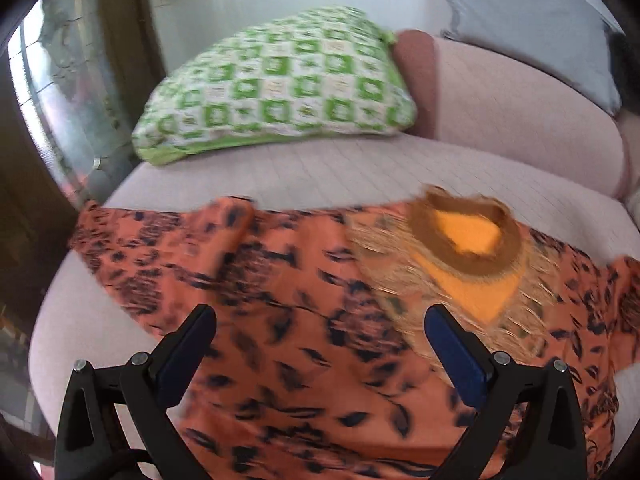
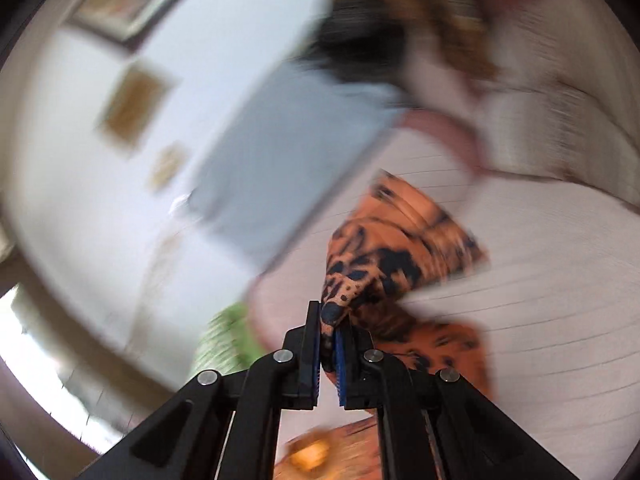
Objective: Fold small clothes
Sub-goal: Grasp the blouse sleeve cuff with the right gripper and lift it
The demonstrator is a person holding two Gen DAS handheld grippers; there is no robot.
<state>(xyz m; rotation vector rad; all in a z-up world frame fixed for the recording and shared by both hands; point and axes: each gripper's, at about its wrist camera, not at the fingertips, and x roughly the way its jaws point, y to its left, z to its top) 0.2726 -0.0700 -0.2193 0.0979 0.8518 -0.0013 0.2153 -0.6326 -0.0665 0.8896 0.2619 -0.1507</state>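
An orange garment with dark leaf print (image 1: 304, 320) lies spread on a pale pink couch seat (image 1: 320, 168). Its brown neckline with a yellow-orange inner patch (image 1: 472, 236) and tan fringe faces the couch back. My left gripper (image 1: 320, 316) hovers open above the garment's middle, nothing between its blue pads. In the blurred right wrist view, my right gripper (image 2: 330, 316) is shut on a bunched corner of the orange garment (image 2: 400, 248), which hangs lifted over the seat. The neckline (image 2: 312, 452) shows at the bottom edge.
A green and white checked pillow (image 1: 280, 84) leans at the back left of the seat. A grey-blue cushion (image 1: 532, 28) rests on the pink backrest (image 1: 520, 108). A window and wooden frame (image 1: 60, 100) stand left of the couch. Framed pictures (image 2: 136, 108) hang on the wall.
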